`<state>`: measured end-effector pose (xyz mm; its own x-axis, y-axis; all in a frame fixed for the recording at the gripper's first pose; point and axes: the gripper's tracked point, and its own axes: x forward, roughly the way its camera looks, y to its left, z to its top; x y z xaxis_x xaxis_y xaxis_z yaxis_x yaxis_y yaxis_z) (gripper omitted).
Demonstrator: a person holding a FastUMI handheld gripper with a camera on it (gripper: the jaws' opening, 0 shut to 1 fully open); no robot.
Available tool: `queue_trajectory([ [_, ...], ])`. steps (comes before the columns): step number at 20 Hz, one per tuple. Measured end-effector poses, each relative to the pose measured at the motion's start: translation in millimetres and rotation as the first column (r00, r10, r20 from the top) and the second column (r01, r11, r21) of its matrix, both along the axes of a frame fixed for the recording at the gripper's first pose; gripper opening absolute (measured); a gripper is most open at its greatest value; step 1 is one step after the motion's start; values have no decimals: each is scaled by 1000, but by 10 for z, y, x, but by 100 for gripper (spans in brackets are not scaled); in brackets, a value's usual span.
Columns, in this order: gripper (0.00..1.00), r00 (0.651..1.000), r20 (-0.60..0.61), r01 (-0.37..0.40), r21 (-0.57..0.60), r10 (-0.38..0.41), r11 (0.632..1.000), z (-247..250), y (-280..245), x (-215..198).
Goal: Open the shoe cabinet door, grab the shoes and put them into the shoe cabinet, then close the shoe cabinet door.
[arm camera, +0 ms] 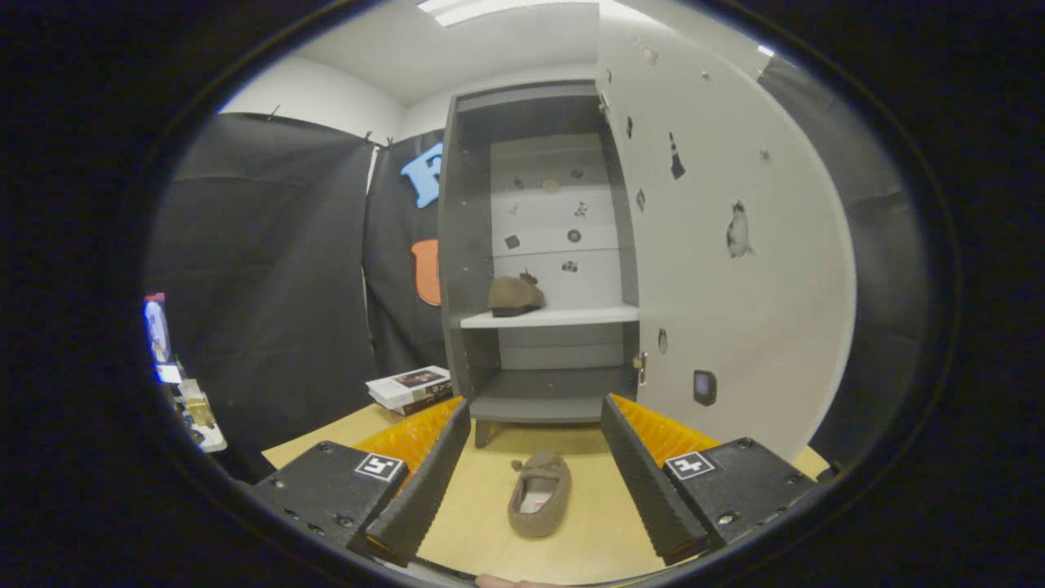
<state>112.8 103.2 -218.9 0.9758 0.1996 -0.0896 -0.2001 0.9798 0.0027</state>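
Observation:
The shoe cabinet (457, 245) stands ahead on the table with its white door (735, 310) swung wide to the right. One brown slipper (514, 295) rests on the white middle shelf (571, 316), toward its left side. A second brown slipper (540, 495) lies on the wooden table (588, 523) between my fingers, toe toward the cabinet, touching neither finger. My gripper (535, 412) is open, its fingertips reaching just short of the cabinet's bottom shelf (539, 406).
A stack of books (411, 389) lies on the table left of the cabinet. A small cluttered surface (192, 408) sits far left, beside the black cloth wall. The open door blocks the right side.

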Motion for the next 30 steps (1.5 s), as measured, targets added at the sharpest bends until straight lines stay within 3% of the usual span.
queue_trajectory([
  [7, 100, 979, -203, -26, -30, 19, 999, -1103, 388, 669],
  [13, 100, 926, -375, 9, -54, -28, 998, -1894, 490, 1034],
  [19, 86, 901, -429, 33, -75, -62, 997, -2189, 527, 1325],
  [21, 78, 885, -459, 54, -74, -82, 996, -2284, 491, 1401],
  [24, 50, 882, -459, 69, -97, -106, 993, -2368, 448, 1523],
  [26, 31, 855, -509, 56, -102, -100, 993, -2500, 437, 1546],
  [29, 24, 848, -520, 75, -71, -101, 995, -2536, 421, 1615],
  [30, 16, 850, -518, 75, -59, -95, 995, -2520, 422, 1613],
])
